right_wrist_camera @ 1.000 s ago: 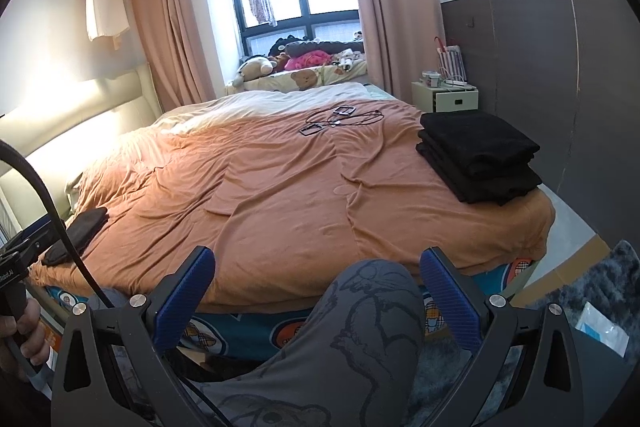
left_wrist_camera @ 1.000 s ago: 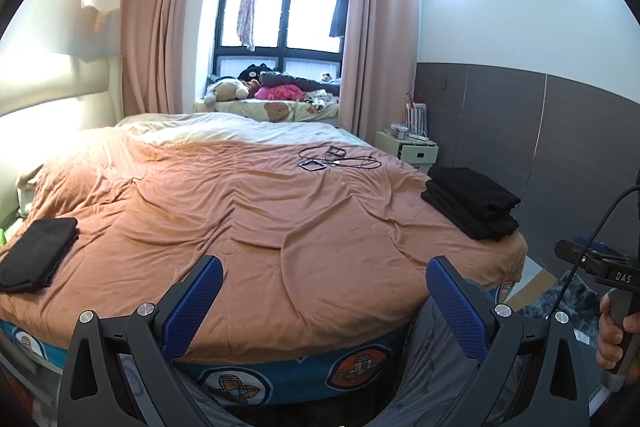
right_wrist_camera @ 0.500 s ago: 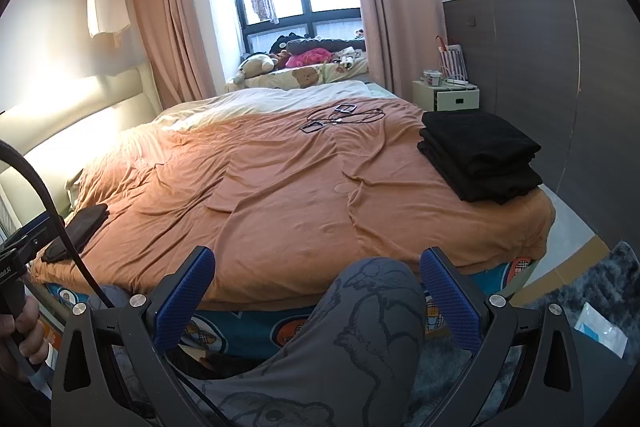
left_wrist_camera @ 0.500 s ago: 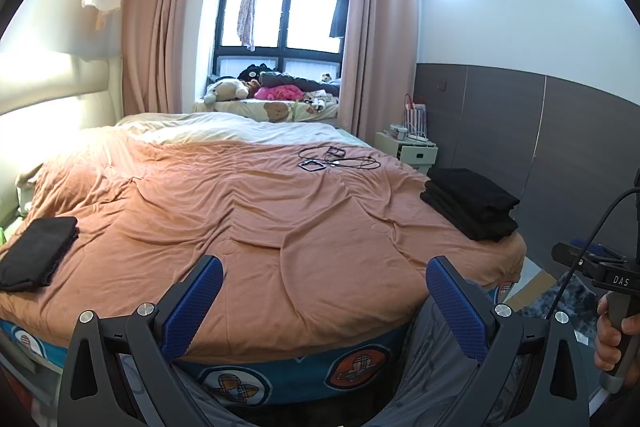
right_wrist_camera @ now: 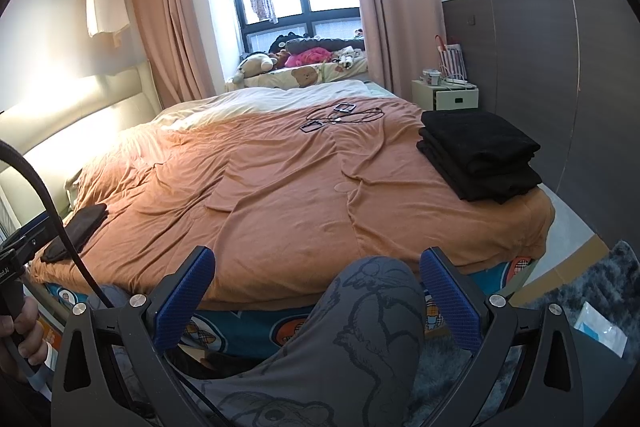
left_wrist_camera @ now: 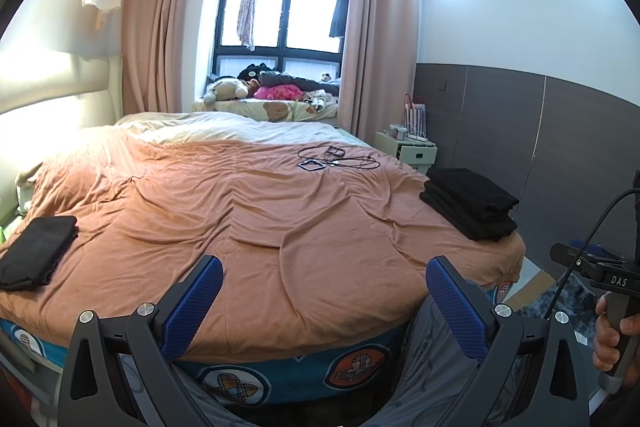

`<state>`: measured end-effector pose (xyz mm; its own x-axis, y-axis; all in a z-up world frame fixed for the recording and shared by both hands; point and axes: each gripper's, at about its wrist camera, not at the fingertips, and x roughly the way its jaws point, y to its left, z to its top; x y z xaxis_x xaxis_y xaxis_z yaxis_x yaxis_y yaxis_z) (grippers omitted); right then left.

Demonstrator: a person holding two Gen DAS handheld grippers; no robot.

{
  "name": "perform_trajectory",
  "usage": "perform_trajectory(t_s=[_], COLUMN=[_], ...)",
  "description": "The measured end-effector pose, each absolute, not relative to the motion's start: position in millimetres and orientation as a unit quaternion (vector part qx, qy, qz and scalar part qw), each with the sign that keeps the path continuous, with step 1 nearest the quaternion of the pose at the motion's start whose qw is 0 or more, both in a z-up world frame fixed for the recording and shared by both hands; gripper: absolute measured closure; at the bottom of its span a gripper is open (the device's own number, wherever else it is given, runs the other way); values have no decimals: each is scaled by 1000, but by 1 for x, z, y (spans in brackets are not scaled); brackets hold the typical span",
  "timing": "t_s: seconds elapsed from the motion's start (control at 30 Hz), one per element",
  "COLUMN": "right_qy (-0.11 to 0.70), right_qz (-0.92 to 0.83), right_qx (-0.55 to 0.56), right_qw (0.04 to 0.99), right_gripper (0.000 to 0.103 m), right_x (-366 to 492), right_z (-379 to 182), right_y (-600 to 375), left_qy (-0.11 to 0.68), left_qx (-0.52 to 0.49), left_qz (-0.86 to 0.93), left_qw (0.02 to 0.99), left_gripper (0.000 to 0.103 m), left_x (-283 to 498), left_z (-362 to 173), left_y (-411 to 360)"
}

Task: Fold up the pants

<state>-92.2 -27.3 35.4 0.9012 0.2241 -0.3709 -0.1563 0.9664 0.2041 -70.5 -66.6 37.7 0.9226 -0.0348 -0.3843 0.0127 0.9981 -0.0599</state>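
A stack of folded black pants (left_wrist_camera: 470,203) lies at the right edge of the bed; it also shows in the right wrist view (right_wrist_camera: 480,153). One folded black garment (left_wrist_camera: 36,251) lies at the bed's left edge, also in the right wrist view (right_wrist_camera: 76,231). My left gripper (left_wrist_camera: 324,303) is open and empty, held off the bed's near edge. My right gripper (right_wrist_camera: 318,297) is open and empty, above the person's grey-trousered knee (right_wrist_camera: 372,307). Neither gripper touches any cloth.
The bed has an orange cover (left_wrist_camera: 260,211) with cables and small devices (left_wrist_camera: 336,159) lying toward the far side. A white nightstand (left_wrist_camera: 406,147) stands at the right, a dark rug (right_wrist_camera: 600,299) on the floor. Stuffed toys lie on the window ledge (left_wrist_camera: 272,91).
Both grippers have drifted very slightly; the views are nearly unchanged. Nothing was taken hold of or let go.
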Motion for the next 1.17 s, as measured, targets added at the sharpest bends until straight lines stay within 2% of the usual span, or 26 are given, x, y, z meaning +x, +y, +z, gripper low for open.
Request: perform_trajectory(t_s=[1.17], right_qy=[202], right_qz=[101], right_qx=[81], right_qw=[971], right_gripper=[0], right_x=[-91], right_z=[37], right_y=[-30], left_qy=[198], left_qx=[-35], left_qz=[-16], left_qw=[979], left_gripper=[0], left_x=[-77], left_z=[35], left_y=[-72])
